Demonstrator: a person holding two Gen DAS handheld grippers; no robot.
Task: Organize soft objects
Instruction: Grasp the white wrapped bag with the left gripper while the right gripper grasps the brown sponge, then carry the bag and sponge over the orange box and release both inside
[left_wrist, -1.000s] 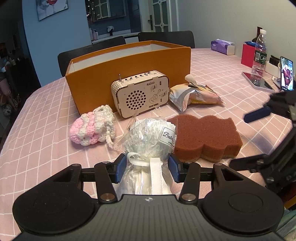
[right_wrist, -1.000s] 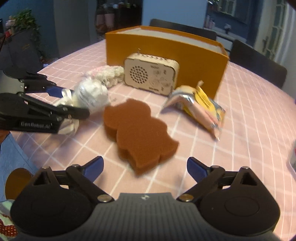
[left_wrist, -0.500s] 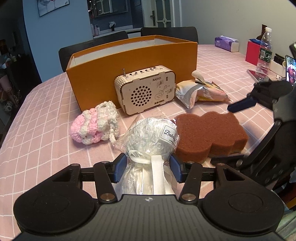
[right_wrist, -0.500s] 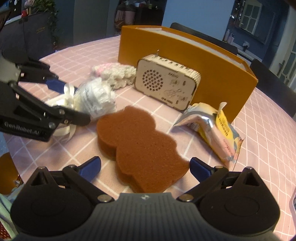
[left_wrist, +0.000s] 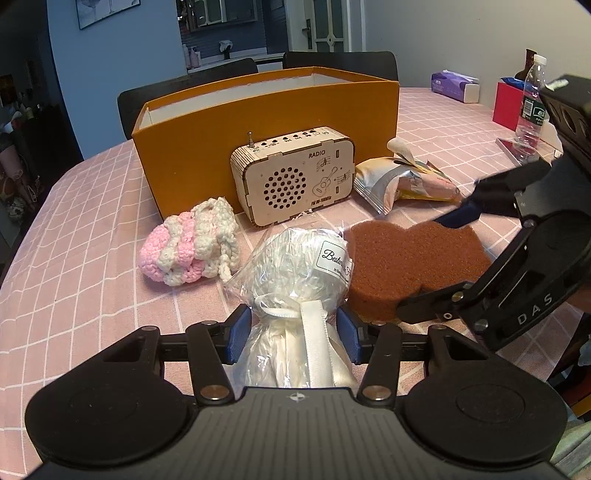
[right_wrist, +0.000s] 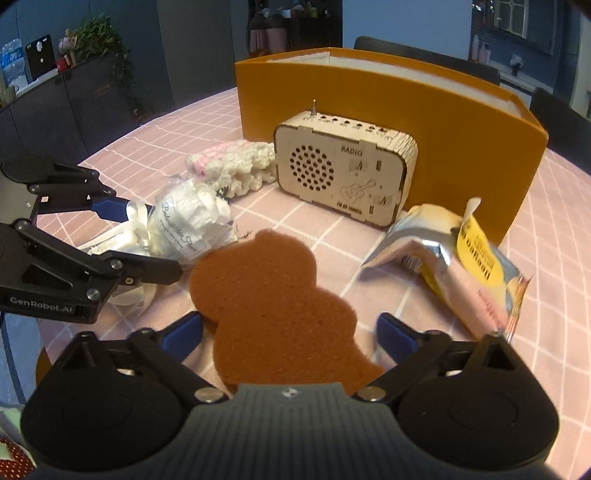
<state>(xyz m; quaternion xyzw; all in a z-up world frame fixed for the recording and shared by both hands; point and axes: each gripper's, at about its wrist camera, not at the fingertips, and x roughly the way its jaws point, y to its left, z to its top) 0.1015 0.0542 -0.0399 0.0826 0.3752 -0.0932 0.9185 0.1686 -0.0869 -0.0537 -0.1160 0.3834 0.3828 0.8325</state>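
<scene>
Change: the right gripper (right_wrist: 288, 334) is advancing over the brown sponge (right_wrist: 273, 306), which now lies between its spread blue pads; a second ago the pads were short of it.
Right gripper: jaws are standing wide open on either side of the sponge's near end, not pressing it.
Left gripper (left_wrist: 293, 334): jaws are closing on the tied neck of the bagged white bath pouf (left_wrist: 295, 273), pads touching the plastic on both sides.
Brown sponge: is lying flat on the table (left_wrist: 81, 258), just beside the pouf.
Pink-and-white crochet piece (left_wrist: 188, 247): is resting left of the pouf, near the box.
Wooden radio (left_wrist: 293, 181): is standing upright against the orange box (left_wrist: 192, 147).
Snack packet (right_wrist: 465, 258): is lying right of the radio.
Table: is wearing a pink checked cloth.
</scene>
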